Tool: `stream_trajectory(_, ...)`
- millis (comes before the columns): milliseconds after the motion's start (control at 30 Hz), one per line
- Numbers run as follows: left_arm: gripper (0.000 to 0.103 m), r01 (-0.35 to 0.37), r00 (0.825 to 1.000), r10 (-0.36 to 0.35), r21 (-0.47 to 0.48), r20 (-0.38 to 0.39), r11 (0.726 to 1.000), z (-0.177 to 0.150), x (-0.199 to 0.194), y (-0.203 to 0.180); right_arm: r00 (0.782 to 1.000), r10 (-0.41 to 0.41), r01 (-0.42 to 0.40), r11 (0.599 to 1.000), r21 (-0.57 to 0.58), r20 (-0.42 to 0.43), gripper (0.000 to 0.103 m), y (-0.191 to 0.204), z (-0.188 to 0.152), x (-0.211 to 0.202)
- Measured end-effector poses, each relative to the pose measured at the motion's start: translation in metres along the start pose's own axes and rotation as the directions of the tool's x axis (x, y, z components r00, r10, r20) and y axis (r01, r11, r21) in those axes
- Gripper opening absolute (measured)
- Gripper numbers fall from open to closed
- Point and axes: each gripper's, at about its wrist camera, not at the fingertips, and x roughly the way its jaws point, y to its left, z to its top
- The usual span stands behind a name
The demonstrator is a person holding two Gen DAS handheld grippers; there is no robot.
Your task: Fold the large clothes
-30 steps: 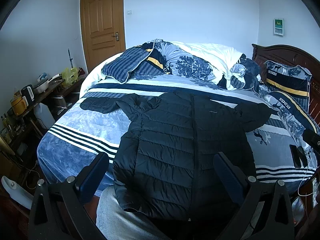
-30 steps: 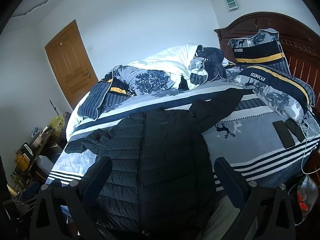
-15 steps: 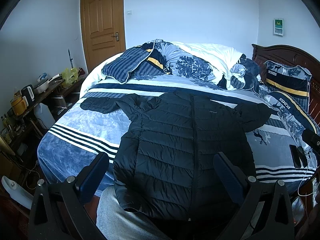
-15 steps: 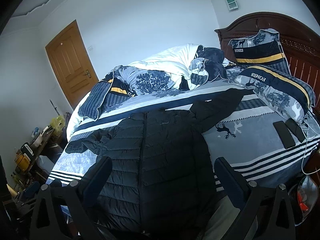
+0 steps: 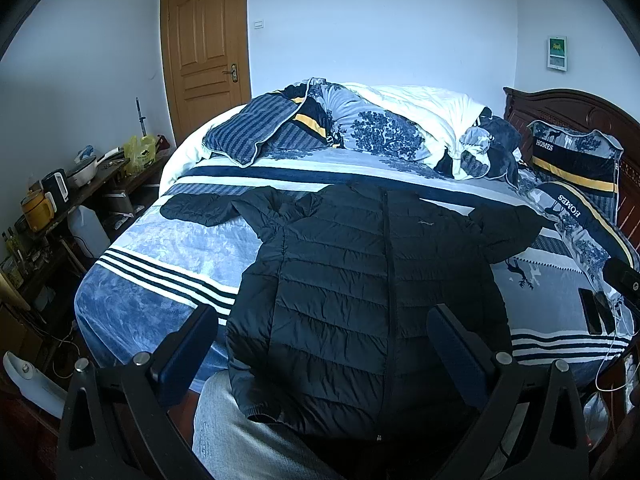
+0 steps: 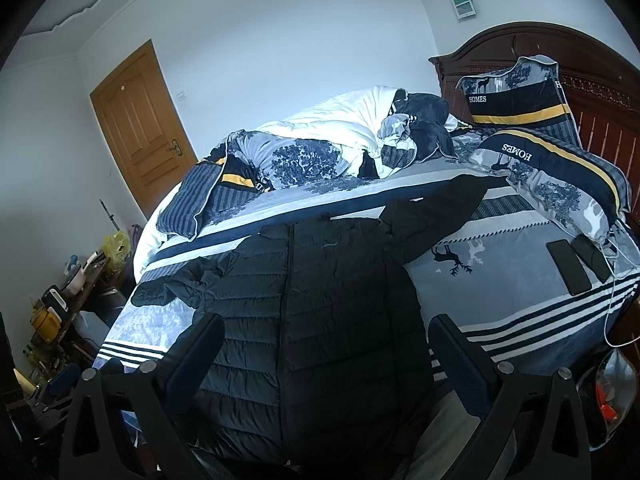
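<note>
On the striped bed (image 5: pixel 160 264) our black puffer jacket (image 5: pixel 360 280) lies flat, sleeves spread, hem overhanging the near edge; left gripper (image 5: pixel 320 344) and right gripper (image 6: pixel 326 344) hover wide and empty, so we judge it light, soft, slippery: pinch sleeve cuffs or hem.

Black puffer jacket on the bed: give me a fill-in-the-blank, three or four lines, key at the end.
1. The black puffer jacket lies spread on the ____.
2. Its front zipper is ____.
3. The left hand-held gripper and right hand-held gripper are both ____, holding nothing.
4. Two dark phones lie near the ____ pillow.

Missing words: bed; closed; open; HOMES
</note>
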Motion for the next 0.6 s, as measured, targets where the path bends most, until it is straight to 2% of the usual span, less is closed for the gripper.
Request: stream_trajectory(600, 0.103, 0.000, 1.000, 0.000, 0.000, -0.001, 1.000, 0.0000, -0.0005, -0.0005, 1.000, -0.002, 0.002, 1.000, 0.011, -0.002, 0.103, -0.0033, -0.0025, 0.0011)
